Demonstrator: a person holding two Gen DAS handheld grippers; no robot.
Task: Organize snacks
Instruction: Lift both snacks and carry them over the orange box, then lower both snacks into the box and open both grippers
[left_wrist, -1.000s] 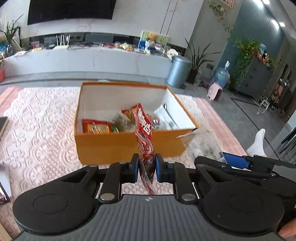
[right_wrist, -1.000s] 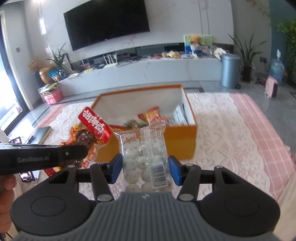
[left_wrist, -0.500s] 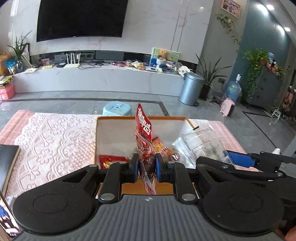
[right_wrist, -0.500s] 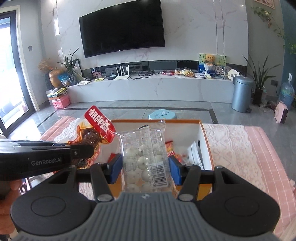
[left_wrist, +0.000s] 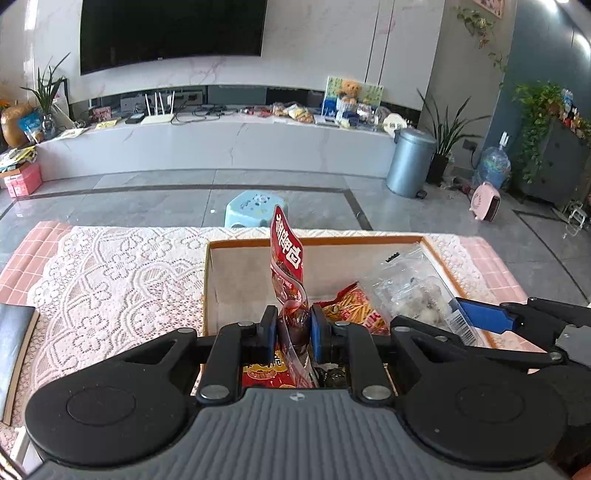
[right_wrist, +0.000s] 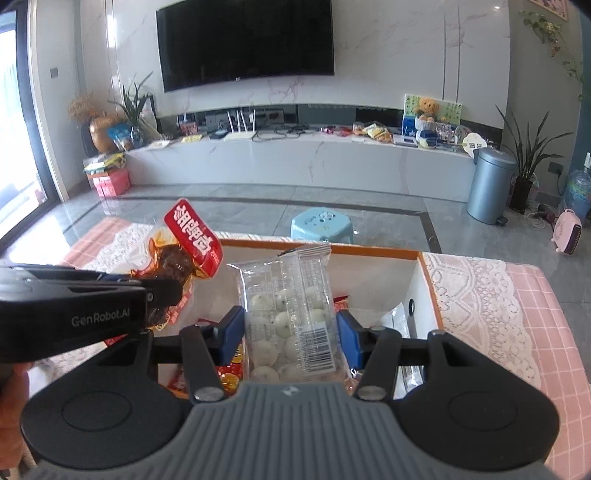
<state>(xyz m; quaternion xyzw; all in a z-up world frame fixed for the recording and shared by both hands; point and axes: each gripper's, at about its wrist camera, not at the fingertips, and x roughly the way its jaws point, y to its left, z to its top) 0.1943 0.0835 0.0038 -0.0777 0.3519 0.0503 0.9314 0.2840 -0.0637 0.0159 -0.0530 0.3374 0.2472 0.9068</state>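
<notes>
My left gripper (left_wrist: 293, 332) is shut on a red snack packet (left_wrist: 286, 258) and holds it upright over the open orange box (left_wrist: 314, 242). My right gripper (right_wrist: 290, 334) is shut on a clear bag of white balls (right_wrist: 288, 306), also over the box (right_wrist: 424, 273). Each gripper shows in the other's view: the right one (left_wrist: 484, 319) with its clear bag (left_wrist: 413, 291), the left one (right_wrist: 159, 291) with the red packet (right_wrist: 184, 251). Several snack packs (left_wrist: 354, 306) lie inside the box.
The box sits on a table with a pink lace cloth (left_wrist: 110, 269). A dark flat object (left_wrist: 14, 347) lies at the table's left edge. A light blue stool (left_wrist: 251, 212) stands on the floor beyond the table.
Both grippers have moved forward with their packets, from in front of the box to over its inside. The views have tilted up toward the room.
</notes>
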